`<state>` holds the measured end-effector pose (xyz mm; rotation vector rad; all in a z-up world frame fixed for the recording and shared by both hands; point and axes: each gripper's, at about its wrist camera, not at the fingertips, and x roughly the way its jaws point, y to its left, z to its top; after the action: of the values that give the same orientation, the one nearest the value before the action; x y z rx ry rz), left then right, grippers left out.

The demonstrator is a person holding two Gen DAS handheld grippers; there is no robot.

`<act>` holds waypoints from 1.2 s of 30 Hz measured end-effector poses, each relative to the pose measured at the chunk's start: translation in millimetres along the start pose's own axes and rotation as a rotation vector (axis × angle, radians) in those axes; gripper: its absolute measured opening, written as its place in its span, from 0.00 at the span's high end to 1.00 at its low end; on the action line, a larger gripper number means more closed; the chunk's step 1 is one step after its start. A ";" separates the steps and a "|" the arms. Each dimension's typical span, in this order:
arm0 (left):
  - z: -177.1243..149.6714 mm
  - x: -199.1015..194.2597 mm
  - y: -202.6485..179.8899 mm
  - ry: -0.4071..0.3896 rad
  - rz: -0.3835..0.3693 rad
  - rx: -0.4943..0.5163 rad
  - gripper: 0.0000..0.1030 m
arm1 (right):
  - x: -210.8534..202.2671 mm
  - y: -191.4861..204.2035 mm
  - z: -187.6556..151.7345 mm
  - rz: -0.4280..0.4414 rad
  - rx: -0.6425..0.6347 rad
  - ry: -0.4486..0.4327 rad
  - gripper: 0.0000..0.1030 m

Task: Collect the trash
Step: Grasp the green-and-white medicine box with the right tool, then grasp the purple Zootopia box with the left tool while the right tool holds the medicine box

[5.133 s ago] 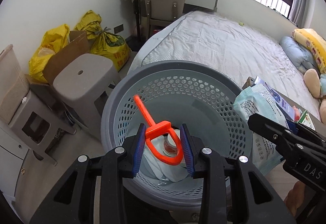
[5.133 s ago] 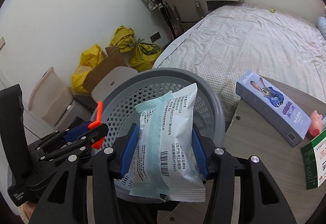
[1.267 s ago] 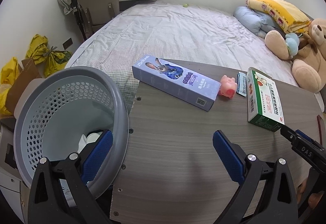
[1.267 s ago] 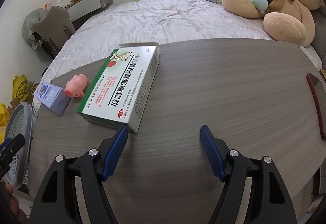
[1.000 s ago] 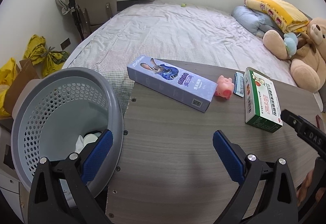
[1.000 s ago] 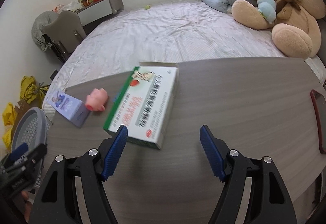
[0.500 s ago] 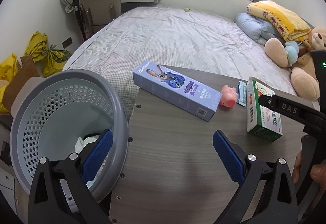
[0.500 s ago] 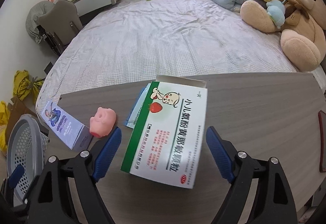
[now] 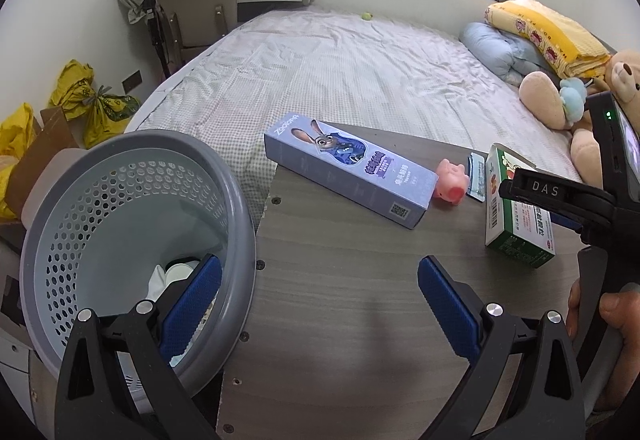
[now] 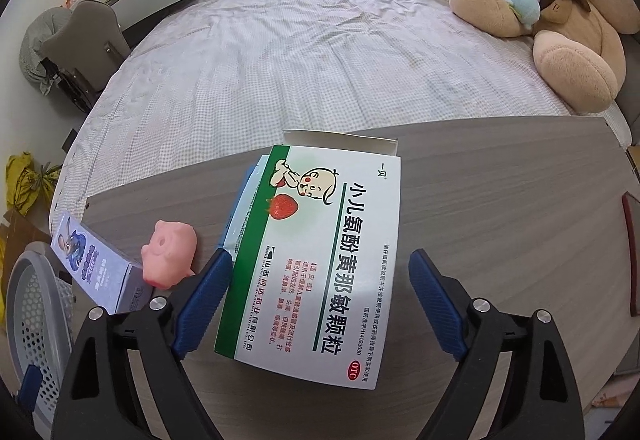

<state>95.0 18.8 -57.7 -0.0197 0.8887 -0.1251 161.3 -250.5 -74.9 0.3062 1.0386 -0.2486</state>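
The bed [image 10: 312,52] fills the far half of both views, with a teddy bear [image 10: 560,20] and folded bedding at about two o'clock in the right wrist view. Nearer lies the wooden tabletop [image 10: 500,224], and at its left edge, around eight o'clock in the left wrist view, stands the grey basket [image 9: 120,224] with some white trash already at its bottom. On the tabletop the remaining pieces are well apart from the basket: a long blue box [image 9: 348,176] with a rabbit picture near the centre of the left view, a green and white medicine box [image 10: 320,272] lying flat, a small blue packet [image 10: 244,208] partly tucked beneath its left edge, and a pink pig toy [image 10: 170,254] between the two boxes. The right claw [image 10: 320,300] hangs over the medicine box with its jaws opening, one blue pad on either side of the box's near end and neither pressing on it. The left claw [image 9: 316,304] is spread wide and empty, one pad over the basket rim, the other over bare tabletop. The step in hand looks like the reach for the medicine box. The next move probably calls for lowering the right claw until the pads bracket the box's long sides, closing firmly, then carrying it toward nine o'clock to the basket without dragging the packet along.
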 end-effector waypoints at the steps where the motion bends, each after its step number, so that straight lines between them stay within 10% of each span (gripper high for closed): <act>1: 0.0 -0.1 -0.8 -0.001 0.002 0.001 0.06 | 0.9 -1.2 1.6 0.016 0.015 0.011 0.17; 36: 66.8 47.4 -17.3 0.039 0.106 -0.156 0.06 | -13.4 -40.7 -24.5 0.078 -0.020 -0.116 0.22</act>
<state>174.7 -6.2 -51.1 -0.1157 0.9344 0.0431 121.0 -278.7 -80.1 0.3101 0.9119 -0.1830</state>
